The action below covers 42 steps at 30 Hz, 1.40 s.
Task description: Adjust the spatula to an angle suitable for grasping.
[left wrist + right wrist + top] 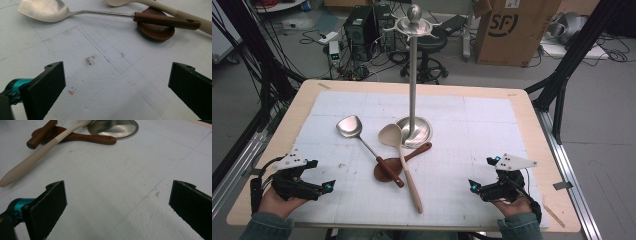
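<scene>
Three utensils lay crossed mid-desk, both grippers idle at the near edge. Left gripper (328, 187) rested low at the left, jaws spread wide, nothing between them; its own view looked across bare mat toward the pile. Next rightward, the steel spatula (349, 126), blade flat on the mat (487, 120), brown handle running down-right over the wooden spoon (388, 170). That spoon's bowl sat under both other handles, its own handle angling up toward the stand (413, 131). The cream spoon (390, 135) lay on top, bowl just beside the stand's base, handle trailing toward the near edge. Stand upright, hooks at the top empty. Right gripper (474, 187) at the far right, jaws likewise spread, holding nothing, well apart from the pile.

Judged step: start, before any reach; the likely job is hanging utensils on the stand. Next move likely calls for taking the topmost piece first, the cream spoon, by its free handle end, since lifting the lower ones would drag the rest.

Hard to make out: whether the cream spoon's bowl touched the base. The cream handle's hanging hole, if any, could not be seen. The wooden spoon's bowl was partly covered. Hook shapes were too small to read.
</scene>
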Tool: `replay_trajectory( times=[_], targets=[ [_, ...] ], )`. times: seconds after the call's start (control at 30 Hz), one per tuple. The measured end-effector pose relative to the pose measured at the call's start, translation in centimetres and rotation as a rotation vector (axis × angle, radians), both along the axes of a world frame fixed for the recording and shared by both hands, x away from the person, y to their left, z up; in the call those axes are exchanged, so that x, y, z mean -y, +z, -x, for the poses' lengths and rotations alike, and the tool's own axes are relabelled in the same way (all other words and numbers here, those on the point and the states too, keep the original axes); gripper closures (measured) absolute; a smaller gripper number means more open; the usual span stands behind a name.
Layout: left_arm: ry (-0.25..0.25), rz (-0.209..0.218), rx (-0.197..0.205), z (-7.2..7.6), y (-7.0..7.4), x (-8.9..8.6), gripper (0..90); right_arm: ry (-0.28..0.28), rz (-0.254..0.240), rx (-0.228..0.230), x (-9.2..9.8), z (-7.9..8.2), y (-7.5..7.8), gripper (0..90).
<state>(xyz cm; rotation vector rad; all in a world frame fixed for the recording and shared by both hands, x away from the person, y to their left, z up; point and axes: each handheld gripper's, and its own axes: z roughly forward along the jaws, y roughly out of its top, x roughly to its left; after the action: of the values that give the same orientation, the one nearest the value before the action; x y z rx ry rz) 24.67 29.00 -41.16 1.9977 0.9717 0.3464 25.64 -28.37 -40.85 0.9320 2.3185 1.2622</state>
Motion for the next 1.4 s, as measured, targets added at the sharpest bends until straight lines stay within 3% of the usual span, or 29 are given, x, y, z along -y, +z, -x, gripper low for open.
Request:
replay_trajectory(
  times=[0.33, 0.73, 0.87, 1.07, 1.4],
  targets=[
    [-0.009, 0.006, 0.001, 0.1, 0.1, 0.1, 1.6, 0.010, 0.003, 0.004, -0.3, 0.0, 0.0, 0.2],
    [-0.055, 0.005, 0.002, 0.0, 0.5, 0.7, 1.8, 0.028, -0.002, 0.012, -0.6, 0.0, 0.1, 0.2],
    [-0.093, -0.008, 0.000, -0.3, 0.7, 1.2, 1.8, 0.035, -0.011, 0.013, -0.6, 0.1, 0.2, 0.2],
    [-0.106, -0.012, 0.008, -0.9, 0.9, 1.7, 1.8, 0.038, -0.022, 0.008, -0.6, 0.0, 0.2, 0.2],
    [-0.169, -0.035, -0.003, -2.3, 1.4, 3.6, 3.9, 0.049, -0.031, 0.021, -0.7, 0.2, 0.2, 0.2]
  ],
)
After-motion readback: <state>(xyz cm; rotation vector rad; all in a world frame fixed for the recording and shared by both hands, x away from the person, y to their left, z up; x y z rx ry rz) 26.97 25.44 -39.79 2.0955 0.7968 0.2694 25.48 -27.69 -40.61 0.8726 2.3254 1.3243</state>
